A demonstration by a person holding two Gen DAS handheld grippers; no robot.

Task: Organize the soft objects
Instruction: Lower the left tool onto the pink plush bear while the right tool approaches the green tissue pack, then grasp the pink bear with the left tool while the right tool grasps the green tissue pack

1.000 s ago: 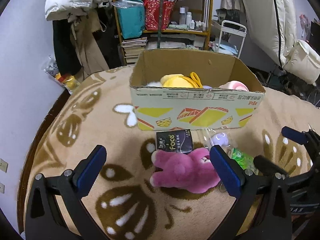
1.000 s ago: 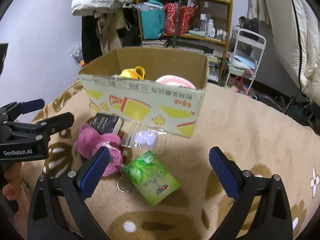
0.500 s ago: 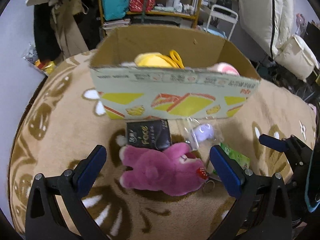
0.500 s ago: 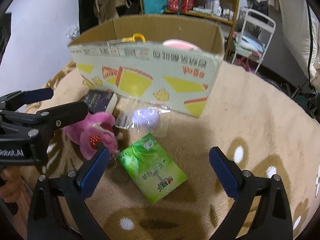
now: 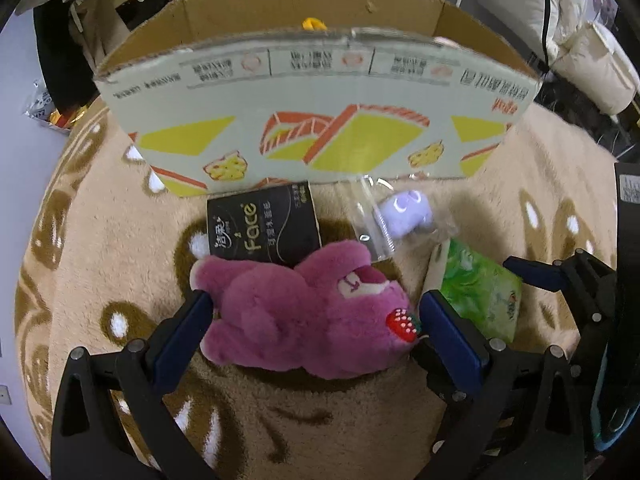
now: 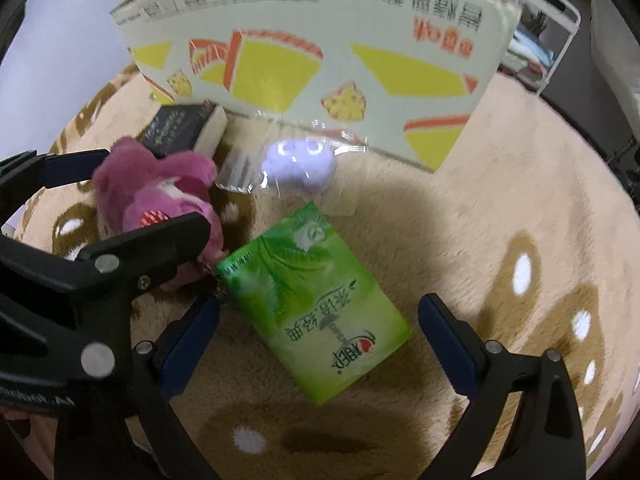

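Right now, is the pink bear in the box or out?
Out. The bear lies on the blanket before the box, between the open left gripper fingers.

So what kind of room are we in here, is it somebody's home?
Probably a lived-in home room, a bedroom or storage corner. A plush patterned blanket covers the surface, a cardboard box sits on it, and coats and rolled bedding crowd the background.

Pink plush bear (image 5: 312, 312) (between gripper (image 5: 316, 320) fingers)
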